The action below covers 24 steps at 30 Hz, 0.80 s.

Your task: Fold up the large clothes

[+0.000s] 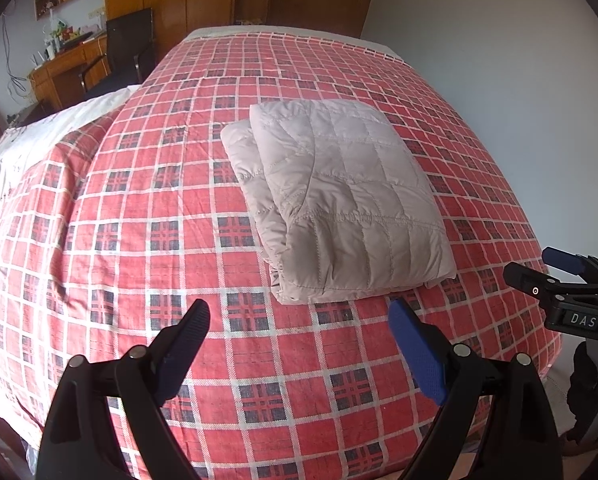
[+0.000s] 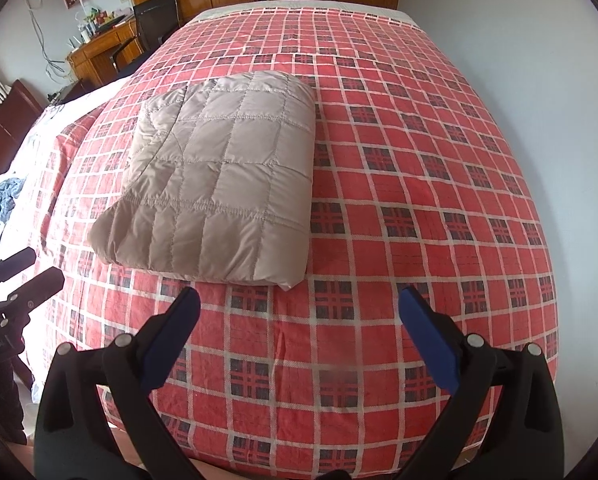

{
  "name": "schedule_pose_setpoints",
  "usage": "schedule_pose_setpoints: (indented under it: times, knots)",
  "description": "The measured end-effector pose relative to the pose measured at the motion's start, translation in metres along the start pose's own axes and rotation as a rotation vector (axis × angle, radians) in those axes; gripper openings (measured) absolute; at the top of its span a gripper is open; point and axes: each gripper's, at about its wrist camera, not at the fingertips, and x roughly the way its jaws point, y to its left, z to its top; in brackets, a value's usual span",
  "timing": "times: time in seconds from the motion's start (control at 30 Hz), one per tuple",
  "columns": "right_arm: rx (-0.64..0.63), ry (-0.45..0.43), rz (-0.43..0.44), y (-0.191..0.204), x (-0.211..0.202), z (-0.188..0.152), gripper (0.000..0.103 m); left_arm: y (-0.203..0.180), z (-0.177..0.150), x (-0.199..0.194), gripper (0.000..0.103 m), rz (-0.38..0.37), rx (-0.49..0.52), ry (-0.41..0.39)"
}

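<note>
- Beige quilted puffer garment [image 1: 341,200] lying folded into a thick, squarish bundle near the middle of the red plaid bedspread [image 1: 147,240], layered fold edges showing on its left side in the left wrist view.
- Left tongs [image 1: 299,318] spread wide, pinching nothing, hovering just short of the bundle's near edge.
- Right tongs [image 2: 299,304] likewise spread and empty, pointing at the bare plaid beside the bundle's near right corner [image 2: 287,282].
- Judged from the compact shape: folding looks nearly or wholly finished; likely remaining step a squaring-up or pressing flat.
- To do that well: approach low from the near edge, press on the top panel rather than pinch a single layer, since slippery quilted fabric may slide and spring open.
- Loose flap at that near right corner worth tucking under.
- Open room: wide bare bedspread right of the bundle and behind it; near edge of the bed just below both tongs.
- Crowded side: white sheet [image 2: 39,140] and crumpled blue cloth [image 2: 3,200] off to the left, wooden desk [image 1: 63,76] and dark chair [image 1: 127,48] beyond.
</note>
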Motion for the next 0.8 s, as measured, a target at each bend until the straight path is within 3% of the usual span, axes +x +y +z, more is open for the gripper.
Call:
schedule_pose_setpoints:
  times: [0.8]
  knots:
    - [-0.008,-0.017,0.008,-0.0011,-0.0002,0.0036,0.099,-0.0015,0.0000,0.0023,0.091,0.000,0.004,0.008]
